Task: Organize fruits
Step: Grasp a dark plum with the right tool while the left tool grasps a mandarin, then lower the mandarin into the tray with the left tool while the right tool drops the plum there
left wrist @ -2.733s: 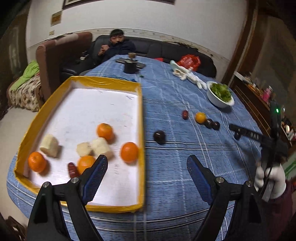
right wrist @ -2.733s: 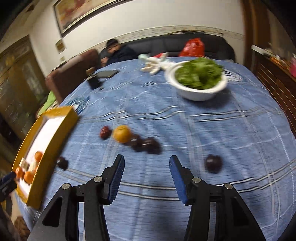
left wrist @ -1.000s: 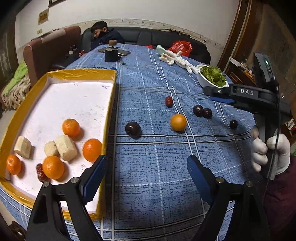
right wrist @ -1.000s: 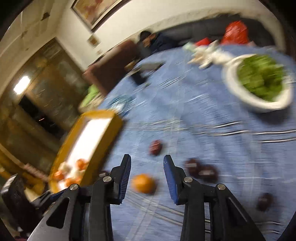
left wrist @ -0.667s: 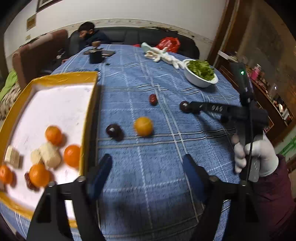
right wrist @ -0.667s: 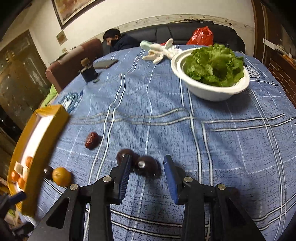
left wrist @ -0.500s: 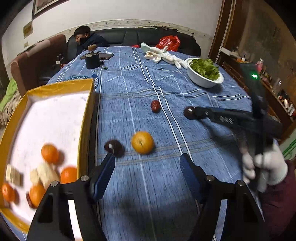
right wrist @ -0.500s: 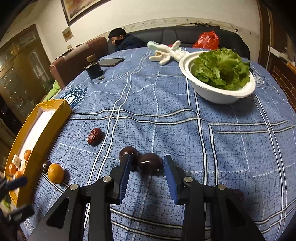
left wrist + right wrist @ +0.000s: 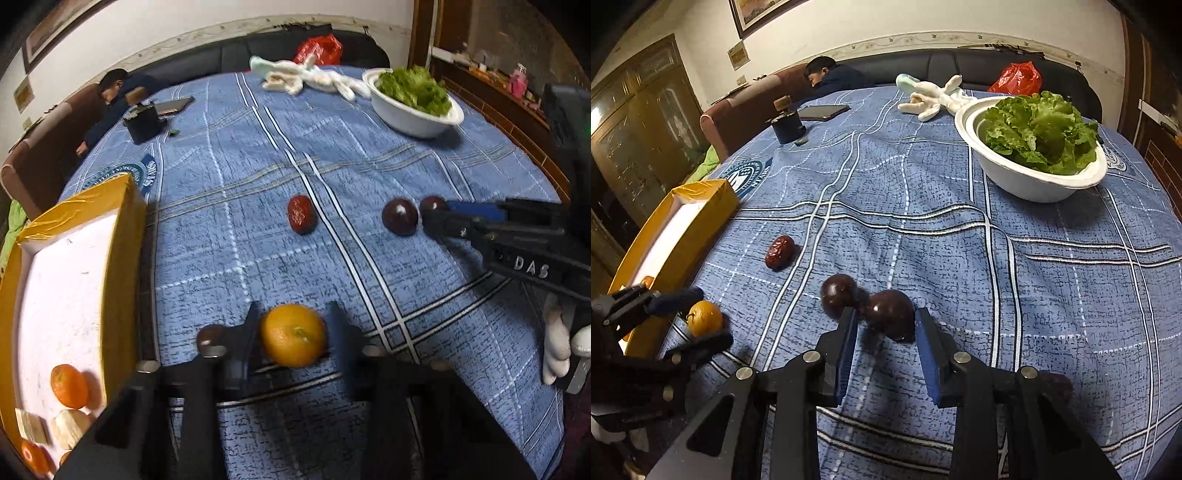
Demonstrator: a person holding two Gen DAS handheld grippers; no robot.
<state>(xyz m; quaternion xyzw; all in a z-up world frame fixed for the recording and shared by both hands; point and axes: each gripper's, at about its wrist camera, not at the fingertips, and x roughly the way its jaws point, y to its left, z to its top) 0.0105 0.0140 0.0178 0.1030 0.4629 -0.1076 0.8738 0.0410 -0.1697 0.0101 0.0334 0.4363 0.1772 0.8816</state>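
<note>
Orange tangerine (image 9: pixel 293 339) on the blue cloth now sits between my left gripper (image 9: pixel 293 341) jaws, just closing around it; right gripper (image 9: pixel 884 328) pinches a dark plum (image 9: pixel 889 314). Tray (image 9: pixel 122 229) next.

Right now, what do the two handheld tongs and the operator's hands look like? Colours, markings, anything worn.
Both are black plastic with bolted linkages. The right tongs have blue ribbed pads; in the left view their body carries white "DAS" lettering and a green light. The left tongs are blurred, with bluish pads. The right hand wears a white glove over a dark red sleeve.
</note>
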